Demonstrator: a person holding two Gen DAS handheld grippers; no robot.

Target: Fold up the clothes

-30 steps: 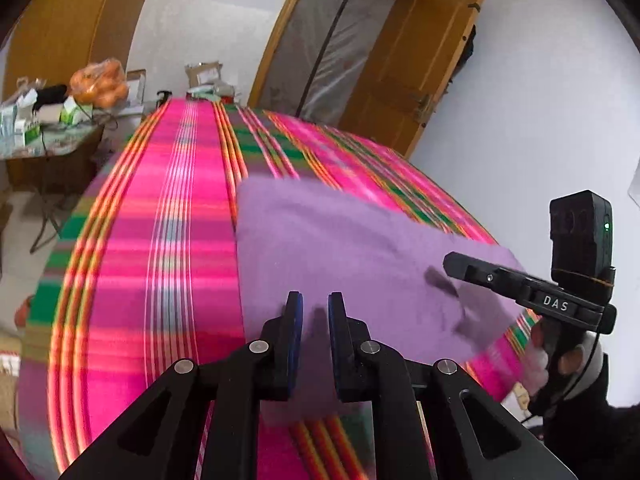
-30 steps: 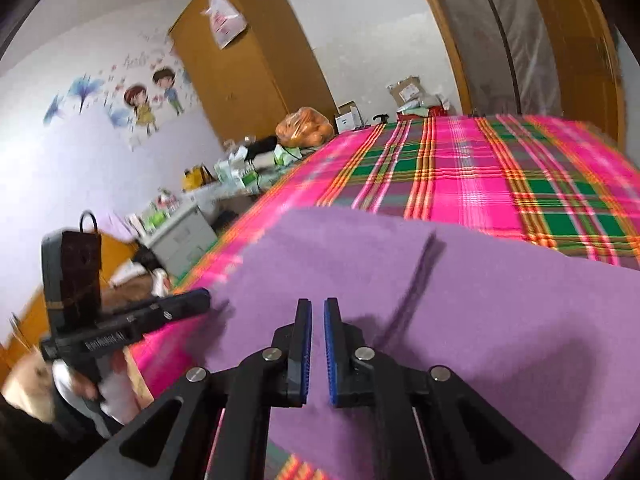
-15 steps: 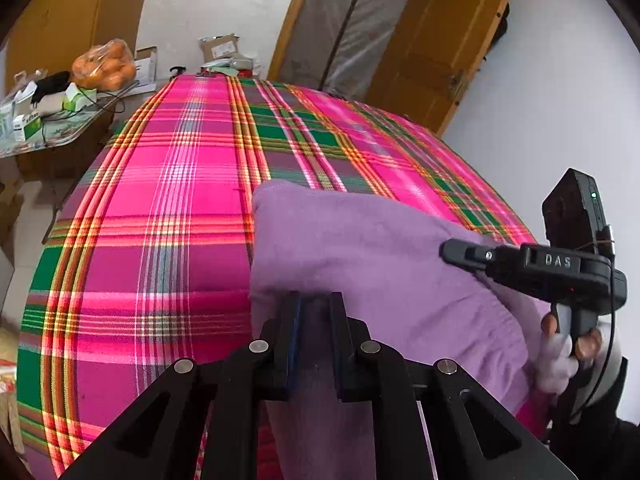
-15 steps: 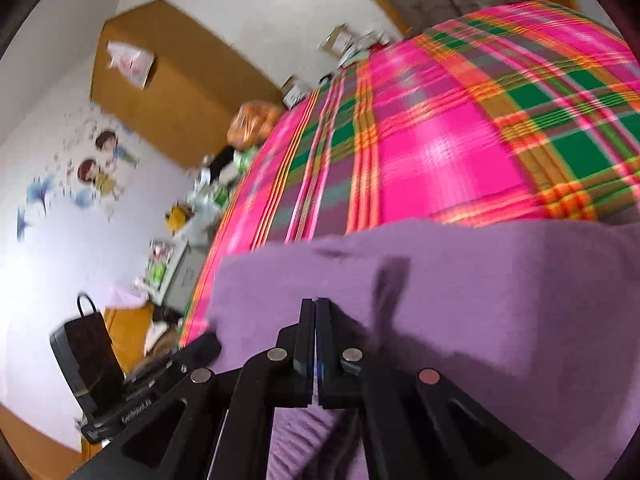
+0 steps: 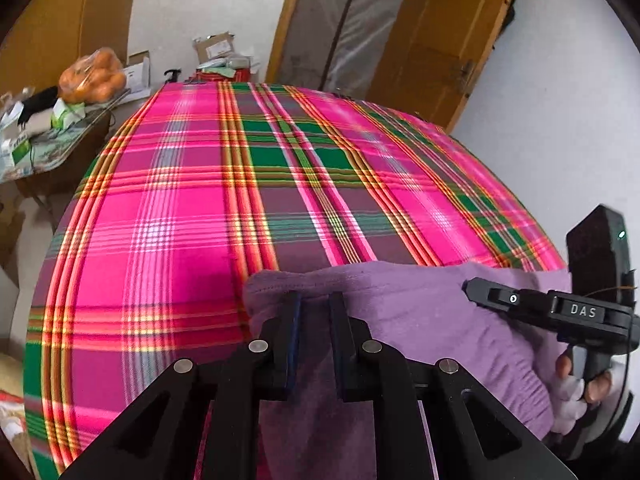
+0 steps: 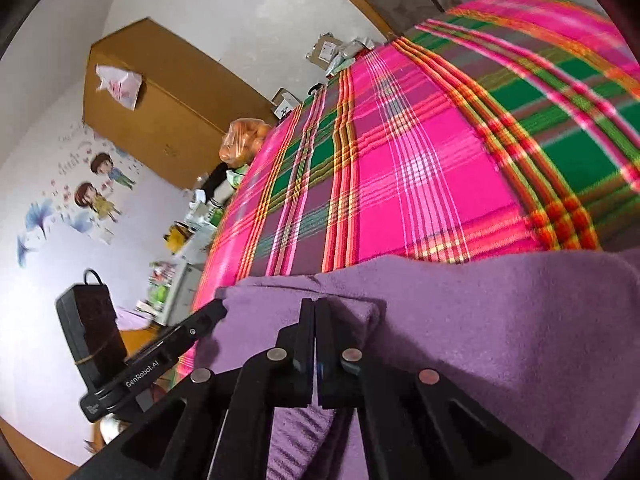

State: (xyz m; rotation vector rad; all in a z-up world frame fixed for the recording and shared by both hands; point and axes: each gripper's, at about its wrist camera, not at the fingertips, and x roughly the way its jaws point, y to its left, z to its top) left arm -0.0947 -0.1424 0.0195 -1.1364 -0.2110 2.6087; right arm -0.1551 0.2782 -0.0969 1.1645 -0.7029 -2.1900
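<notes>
Both tongs pinch the purple garment's [image 5: 420, 320] folded edge at the near end of the plaid bed [image 5: 200, 208]: left tongs [image 5: 314, 300] narrow with cloth bunched between, right tongs [image 6: 315, 308] fully clamped on it, probably to carry the fold across evenly. Bed ahead is bare; clutter only on the side stand [image 5: 48, 136], wall close on the right

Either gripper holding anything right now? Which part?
Both hold the purple garment. The left gripper pinches its bunched far edge near the left corner; the right gripper is shut on the same folded edge further right.
</notes>
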